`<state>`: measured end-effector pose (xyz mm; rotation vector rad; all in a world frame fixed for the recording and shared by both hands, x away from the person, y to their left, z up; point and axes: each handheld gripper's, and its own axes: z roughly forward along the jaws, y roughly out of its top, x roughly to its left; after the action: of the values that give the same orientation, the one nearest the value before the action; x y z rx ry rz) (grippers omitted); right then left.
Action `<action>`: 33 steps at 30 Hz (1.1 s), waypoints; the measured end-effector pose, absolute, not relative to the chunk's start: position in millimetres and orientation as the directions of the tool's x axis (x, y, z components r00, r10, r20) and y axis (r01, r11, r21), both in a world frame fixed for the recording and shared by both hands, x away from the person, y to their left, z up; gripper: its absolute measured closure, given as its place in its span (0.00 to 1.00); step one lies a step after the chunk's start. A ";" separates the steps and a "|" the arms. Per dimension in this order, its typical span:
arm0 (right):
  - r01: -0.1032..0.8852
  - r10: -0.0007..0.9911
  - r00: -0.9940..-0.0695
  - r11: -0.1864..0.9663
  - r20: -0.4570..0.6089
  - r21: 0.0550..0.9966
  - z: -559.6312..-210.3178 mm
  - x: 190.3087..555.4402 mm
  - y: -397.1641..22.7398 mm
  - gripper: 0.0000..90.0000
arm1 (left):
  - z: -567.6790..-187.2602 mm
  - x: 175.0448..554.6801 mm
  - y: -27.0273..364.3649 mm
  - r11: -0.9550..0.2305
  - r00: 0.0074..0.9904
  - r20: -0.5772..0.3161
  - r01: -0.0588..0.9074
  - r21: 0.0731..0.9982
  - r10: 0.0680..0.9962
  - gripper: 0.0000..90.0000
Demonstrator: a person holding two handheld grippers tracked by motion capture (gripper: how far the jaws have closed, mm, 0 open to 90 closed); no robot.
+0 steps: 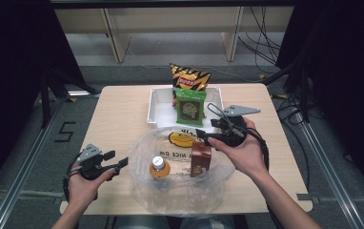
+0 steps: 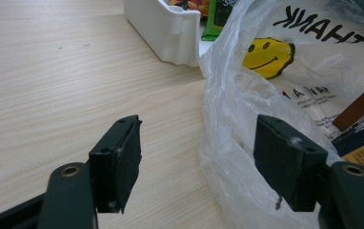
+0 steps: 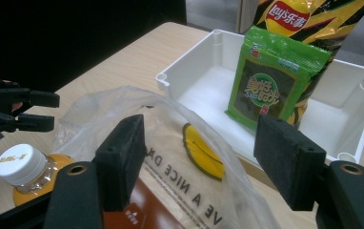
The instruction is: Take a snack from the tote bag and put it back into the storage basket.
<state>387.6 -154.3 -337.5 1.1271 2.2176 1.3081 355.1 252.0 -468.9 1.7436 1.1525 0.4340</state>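
Left gripper (image 1: 121, 164) sits at the near left of the table (image 1: 118, 109), jaws spread and gripping nothing, the clear plastic bag (image 1: 180, 191) edge just beside its right pad. The bag lies front-centre with an orange bottle (image 1: 159, 168) and a brown box (image 1: 200, 159) standing inside it; right gripper (image 1: 202, 136) hangs over the bag's far rim above the box, jaws released, only bag film between them. Further back, white tray (image 1: 157, 110) holds a green snack pack (image 1: 190, 107) with a Lay's chip bag (image 1: 189, 78) behind it.
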 end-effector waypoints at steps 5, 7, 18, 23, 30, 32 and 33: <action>0.465 0.767 -0.632 0.260 0.111 0.846 -337.2 381.6 -150.8 0.34 | -468.9 355.3 252.4 -0.089 0.492 -0.201 0.503 0.860 0.847 0.36; 0.465 0.773 -0.625 0.255 0.111 0.848 -338.4 381.0 -149.7 0.32 | -469.0 355.4 252.6 -0.086 0.492 -0.203 0.503 0.860 0.847 0.36; 0.463 0.773 -0.622 0.236 0.123 0.855 -340.3 365.1 -144.8 0.29 | -468.8 355.7 252.6 -0.091 0.494 -0.196 0.499 0.862 0.847 0.37; 0.470 0.771 -0.624 0.240 0.127 0.850 -345.7 359.2 -139.9 0.28 | -468.4 355.7 252.9 -0.091 0.496 -0.196 0.496 0.864 0.846 0.37; 0.457 0.780 -0.616 0.240 0.111 0.856 -348.3 354.3 -137.5 0.23 | -468.4 355.9 252.3 -0.091 0.498 -0.198 0.498 0.863 0.844 0.37; 0.457 0.776 -0.619 0.235 0.117 0.858 -349.6 352.0 -136.5 0.22 | -468.3 355.9 252.1 -0.094 0.495 -0.195 0.499 0.861 0.847 0.37; 0.466 0.780 -0.615 0.240 0.116 0.852 -349.6 350.4 -136.7 0.22 | -468.3 355.9 252.1 -0.093 0.495 -0.195 0.499 0.862 0.847 0.37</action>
<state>350.4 -136.7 -349.6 1.1509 2.1868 1.3212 355.9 252.1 -468.3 1.7473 1.1428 0.4384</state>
